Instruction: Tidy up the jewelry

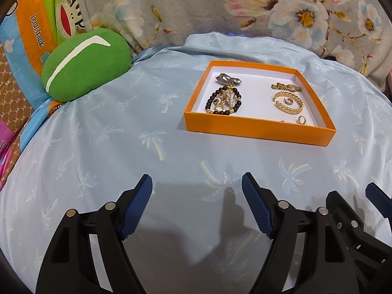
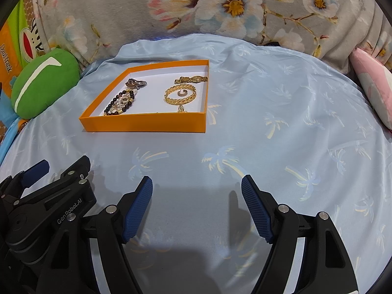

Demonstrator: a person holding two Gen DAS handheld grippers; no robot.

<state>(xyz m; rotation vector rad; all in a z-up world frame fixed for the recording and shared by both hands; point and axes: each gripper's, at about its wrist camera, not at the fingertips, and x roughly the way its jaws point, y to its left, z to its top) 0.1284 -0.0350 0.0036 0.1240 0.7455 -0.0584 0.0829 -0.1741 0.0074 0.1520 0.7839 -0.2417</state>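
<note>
An orange box (image 1: 257, 130) with a white inside sits on the light blue cloth; it also shows in the right wrist view (image 2: 144, 123). In it lie a black bead bracelet (image 1: 223, 101) around pearls and rings, a silver piece (image 1: 227, 78), a gold bangle (image 1: 288, 102) with a small ring inside, a gold watch (image 1: 286, 87) and a small gold ring (image 1: 301, 120). My left gripper (image 1: 197, 183) is open and empty, well short of the box. My right gripper (image 2: 197, 183) is open and empty, near and to the right of the box.
A green plush cushion (image 1: 85, 65) lies to the left of the box. A grey floral blanket (image 1: 220, 7) runs along the back. A pink pillow (image 2: 374, 85) lies at the far right. Colourful printed bedding (image 1: 31, 34) is at the far left.
</note>
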